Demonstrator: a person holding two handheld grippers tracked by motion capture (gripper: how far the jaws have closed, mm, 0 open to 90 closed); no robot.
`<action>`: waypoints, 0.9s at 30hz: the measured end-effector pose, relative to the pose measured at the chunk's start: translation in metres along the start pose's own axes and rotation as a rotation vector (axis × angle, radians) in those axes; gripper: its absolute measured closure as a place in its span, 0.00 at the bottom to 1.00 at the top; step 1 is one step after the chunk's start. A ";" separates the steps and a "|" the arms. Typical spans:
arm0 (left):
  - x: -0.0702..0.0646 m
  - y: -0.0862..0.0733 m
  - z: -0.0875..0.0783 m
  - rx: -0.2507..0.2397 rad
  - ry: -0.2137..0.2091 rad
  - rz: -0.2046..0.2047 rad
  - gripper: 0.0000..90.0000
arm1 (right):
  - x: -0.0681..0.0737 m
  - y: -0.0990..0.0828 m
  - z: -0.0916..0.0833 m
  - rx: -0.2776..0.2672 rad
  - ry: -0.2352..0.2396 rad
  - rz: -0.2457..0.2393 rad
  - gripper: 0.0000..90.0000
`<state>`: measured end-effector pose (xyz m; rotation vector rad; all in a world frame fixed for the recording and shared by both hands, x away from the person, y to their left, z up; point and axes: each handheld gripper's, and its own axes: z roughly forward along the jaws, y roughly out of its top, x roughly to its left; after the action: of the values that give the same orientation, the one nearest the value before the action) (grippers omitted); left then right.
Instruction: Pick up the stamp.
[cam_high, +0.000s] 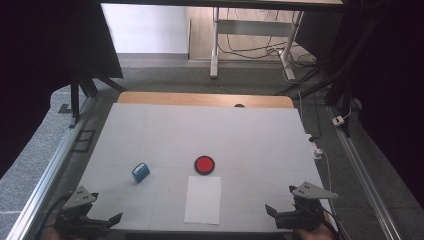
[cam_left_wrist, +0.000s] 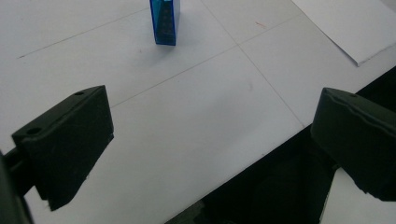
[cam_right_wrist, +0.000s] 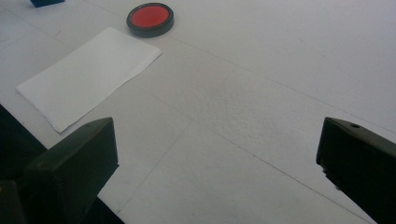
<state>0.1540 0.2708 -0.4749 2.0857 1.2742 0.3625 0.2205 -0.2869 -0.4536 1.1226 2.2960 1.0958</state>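
At 7 o'clock of table (cam_high: 260, 130), my left gripper (cam_high: 102, 220): jaws wide apart, holding nothing. Blue stamp block (cam_high: 140, 172) stands near, toward 1 o'clock from it. Paper sheet (cam_high: 203, 199) at table's 6 o'clock; red ink pad (cam_high: 204, 164) just beyond its far edge. My right gripper (cam_high: 280, 212) at 5 o'clock, jaws also apart, empty. Judgement: approach block first; I'd square jaws to its flat sides, close low, avoid tipping.

A small blue box (cam_high: 140, 172) is standing upright left of centre, a red round pad (cam_high: 204, 164) lying flat to its right.
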 end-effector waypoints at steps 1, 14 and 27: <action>0.000 0.000 0.000 0.000 0.002 -0.001 0.00 | 0.000 0.000 0.000 0.001 0.000 0.000 0.00; 0.001 0.006 -0.002 -0.030 -0.031 -0.008 0.00 | 0.001 0.000 0.000 0.002 0.000 -0.004 0.00; 0.002 0.015 0.004 -0.060 -0.052 0.027 0.00 | 0.002 0.001 0.001 0.010 0.004 -0.017 0.00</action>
<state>0.1674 0.2661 -0.4678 2.0500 1.1921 0.3521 0.2202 -0.2847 -0.4538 1.1031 2.3127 1.0824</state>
